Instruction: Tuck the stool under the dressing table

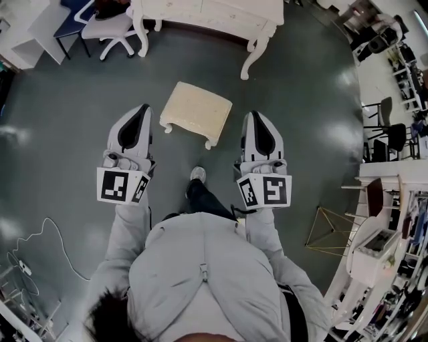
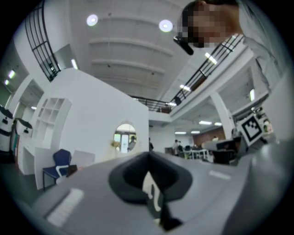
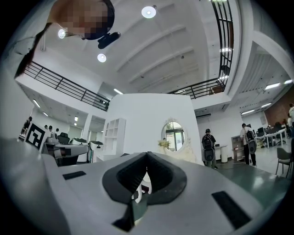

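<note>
A cream stool [image 1: 195, 112] with short curved legs stands on the grey floor, a little in front of the white dressing table [image 1: 221, 15] at the top of the head view. My left gripper [image 1: 142, 110] is to the left of the stool and my right gripper [image 1: 257, 117] to its right, both apart from it. Both are shut with nothing between the jaws. In the gripper views the left gripper [image 2: 148, 156] and the right gripper [image 3: 147, 155] point slightly upward at the dressing table's oval mirror [image 3: 174, 136].
A white swivel chair [image 1: 112, 30] and a blue chair [image 1: 72, 17] stand left of the dressing table. A gold wire frame [image 1: 332, 230] and white shelving [image 1: 384, 240] are at the right. A cable [image 1: 57, 244] lies on the floor at the left. The person's shoe [image 1: 197, 174] is behind the stool.
</note>
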The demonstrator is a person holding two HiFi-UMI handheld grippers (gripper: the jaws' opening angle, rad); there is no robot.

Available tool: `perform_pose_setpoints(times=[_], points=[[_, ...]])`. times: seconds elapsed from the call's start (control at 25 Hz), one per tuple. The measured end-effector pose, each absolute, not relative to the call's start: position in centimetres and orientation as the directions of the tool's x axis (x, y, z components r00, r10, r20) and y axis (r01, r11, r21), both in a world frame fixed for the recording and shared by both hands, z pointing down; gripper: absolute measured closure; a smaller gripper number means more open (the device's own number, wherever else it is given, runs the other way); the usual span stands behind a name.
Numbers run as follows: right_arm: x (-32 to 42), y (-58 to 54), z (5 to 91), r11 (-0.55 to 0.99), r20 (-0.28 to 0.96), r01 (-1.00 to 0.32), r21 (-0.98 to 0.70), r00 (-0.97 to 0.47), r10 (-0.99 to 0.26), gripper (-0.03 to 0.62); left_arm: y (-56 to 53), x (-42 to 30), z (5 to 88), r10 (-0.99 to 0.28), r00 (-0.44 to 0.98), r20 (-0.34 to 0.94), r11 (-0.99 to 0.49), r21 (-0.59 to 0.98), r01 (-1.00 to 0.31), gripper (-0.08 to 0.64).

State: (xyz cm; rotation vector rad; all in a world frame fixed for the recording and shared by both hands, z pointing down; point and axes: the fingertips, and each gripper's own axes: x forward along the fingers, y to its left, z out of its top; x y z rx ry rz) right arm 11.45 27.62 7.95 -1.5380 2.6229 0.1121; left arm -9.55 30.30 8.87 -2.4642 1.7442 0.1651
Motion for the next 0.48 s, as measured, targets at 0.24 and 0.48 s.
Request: perform_pose_setpoints(times=[0.24, 0.48], points=[[11.3, 20.7, 7.5, 0.518, -0.119, -0.855, 0.025, -0.517, -0.848, 0.591, 23.3, -9.1, 8.6, -0.935, 0.314, -0.165, -0.314, -0.027, -0.949, 0.557], [12.5, 16.9, 8.9, 0.519, -0.083, -0.855, 0.015, -0.518, -0.851, 0.591, 19.5, -8.2, 9.7, -0.938, 0.313, -0.149, -0.313, -0.021, -0.949, 0.557]])
